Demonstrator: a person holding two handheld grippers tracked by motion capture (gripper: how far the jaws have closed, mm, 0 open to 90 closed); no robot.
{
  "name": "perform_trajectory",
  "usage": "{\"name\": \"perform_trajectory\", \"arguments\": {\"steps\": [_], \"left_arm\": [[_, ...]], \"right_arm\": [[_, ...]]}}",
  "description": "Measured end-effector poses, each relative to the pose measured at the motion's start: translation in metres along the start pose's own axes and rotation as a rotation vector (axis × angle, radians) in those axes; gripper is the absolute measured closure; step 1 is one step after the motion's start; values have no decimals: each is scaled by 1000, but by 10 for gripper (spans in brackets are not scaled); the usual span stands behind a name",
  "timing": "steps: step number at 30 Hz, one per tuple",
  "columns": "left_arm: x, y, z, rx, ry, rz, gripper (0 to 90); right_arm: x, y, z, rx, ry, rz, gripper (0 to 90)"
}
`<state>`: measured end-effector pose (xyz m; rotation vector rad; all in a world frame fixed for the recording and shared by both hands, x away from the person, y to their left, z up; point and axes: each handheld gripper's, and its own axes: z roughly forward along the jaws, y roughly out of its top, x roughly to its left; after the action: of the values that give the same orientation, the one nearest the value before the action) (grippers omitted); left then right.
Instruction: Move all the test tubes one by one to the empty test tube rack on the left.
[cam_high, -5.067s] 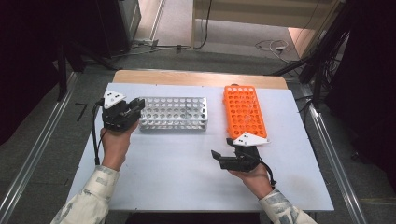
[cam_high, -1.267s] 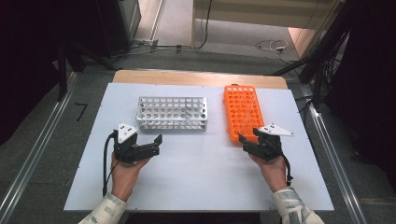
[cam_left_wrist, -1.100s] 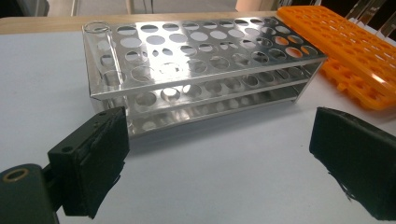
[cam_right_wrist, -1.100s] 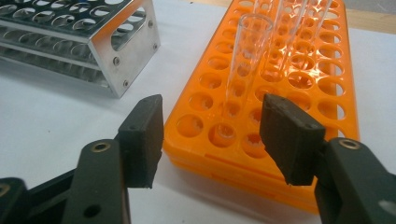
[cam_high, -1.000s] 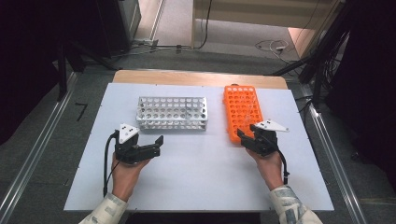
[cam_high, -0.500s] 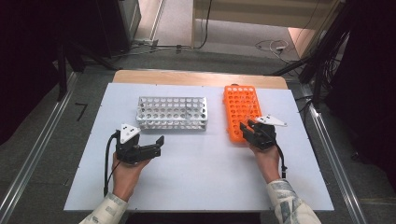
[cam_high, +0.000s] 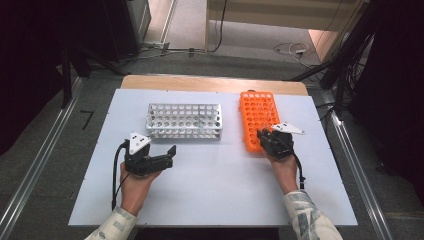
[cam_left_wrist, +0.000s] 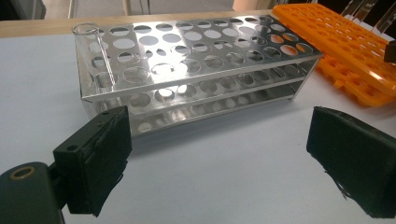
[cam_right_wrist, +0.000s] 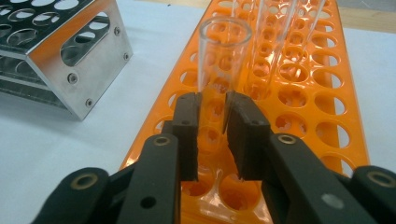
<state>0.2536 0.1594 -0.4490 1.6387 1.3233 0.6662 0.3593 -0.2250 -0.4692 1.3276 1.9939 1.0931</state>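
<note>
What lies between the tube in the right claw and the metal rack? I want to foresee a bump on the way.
Nothing visible: the right claw grips a glass tube standing in the orange rack; only bare table separates it from the metal rack.

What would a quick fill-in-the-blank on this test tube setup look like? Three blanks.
1. The right claw is shut on a clear ____ standing in the orange rack.
2. The left claw hangs ____ in front of the metal rack.
3. The metal rack holds one glass tube at its ____ end in the left gripper view.

Missing words: test tube; open; left
</note>
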Motion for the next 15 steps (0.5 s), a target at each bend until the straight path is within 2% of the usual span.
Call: {"name": "perform_trajectory", "arguments": {"steps": [9,15], "left_arm": [[1,0,0,3,2,-4,56],[1,1,0,-3,-5,-8,56]], "right_arm": [[-3,10,-11,-38,10,8,726],[-1,20,-25,-76,8,-12,729]]}}
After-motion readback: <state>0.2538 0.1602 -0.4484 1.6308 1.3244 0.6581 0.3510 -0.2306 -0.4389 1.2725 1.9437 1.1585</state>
